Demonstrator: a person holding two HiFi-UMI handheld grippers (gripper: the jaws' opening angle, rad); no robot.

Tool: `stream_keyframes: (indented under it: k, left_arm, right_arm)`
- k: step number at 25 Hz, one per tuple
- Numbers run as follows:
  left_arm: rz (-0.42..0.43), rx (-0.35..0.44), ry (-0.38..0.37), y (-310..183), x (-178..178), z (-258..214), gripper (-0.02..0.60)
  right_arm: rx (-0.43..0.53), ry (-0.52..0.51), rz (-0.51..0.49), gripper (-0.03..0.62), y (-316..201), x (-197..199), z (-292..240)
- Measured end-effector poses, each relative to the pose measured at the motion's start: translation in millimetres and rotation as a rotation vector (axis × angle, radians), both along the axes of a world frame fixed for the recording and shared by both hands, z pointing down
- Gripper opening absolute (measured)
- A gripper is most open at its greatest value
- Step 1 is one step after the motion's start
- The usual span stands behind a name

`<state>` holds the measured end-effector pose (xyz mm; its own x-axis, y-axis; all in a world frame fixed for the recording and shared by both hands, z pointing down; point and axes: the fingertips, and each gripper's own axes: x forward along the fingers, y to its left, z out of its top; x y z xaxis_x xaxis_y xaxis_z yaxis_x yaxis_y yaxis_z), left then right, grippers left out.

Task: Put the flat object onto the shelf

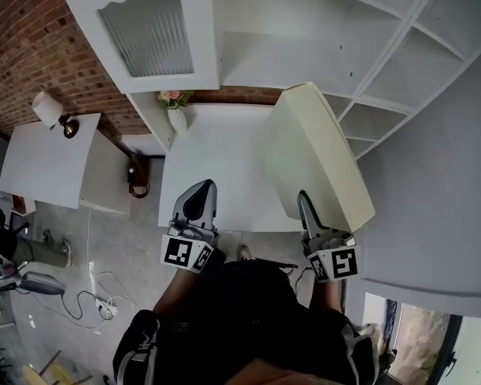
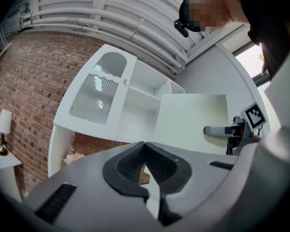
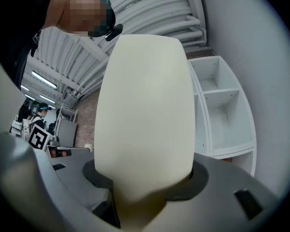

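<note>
The flat object (image 1: 317,155) is a thick cream panel with rounded corners, tilted up over the right side of the white table (image 1: 216,167). My right gripper (image 1: 303,200) is shut on its near edge. In the right gripper view the panel (image 3: 145,110) fills the middle and rises from between the jaws of the right gripper (image 3: 145,185). The white shelf unit (image 1: 361,62) stands behind it, its open compartments (image 3: 222,115) to the right. My left gripper (image 1: 202,188) hovers at the table's near left, shut on nothing, with the tips of the left gripper (image 2: 144,146) touching.
A cabinet door with ribbed glass (image 1: 148,34) hangs at the upper left of the shelf unit. A vase of flowers (image 1: 176,112) stands at the table's far left corner. A lamp (image 1: 52,111) sits on a side table; cables (image 1: 96,295) lie on the floor.
</note>
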<state>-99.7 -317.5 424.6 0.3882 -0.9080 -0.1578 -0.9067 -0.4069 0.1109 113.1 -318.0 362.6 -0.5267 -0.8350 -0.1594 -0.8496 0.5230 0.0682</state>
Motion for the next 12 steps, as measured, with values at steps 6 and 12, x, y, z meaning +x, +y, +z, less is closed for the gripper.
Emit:
stream_keyframes:
  k: [6,12]
  left_arm:
    - [0.047,0.023,0.004,-25.7,-7.8,-7.3,0.009]
    - [0.051,0.008,0.016,-45.0,-27.7,-2.6,0.009]
  right_arm:
    - [0.119,0.103,0.076,0.278,-19.8,-8.2,-44.0]
    - [0.243,0.238,0.199,0.278,-41.4,-13.1,-91.3]
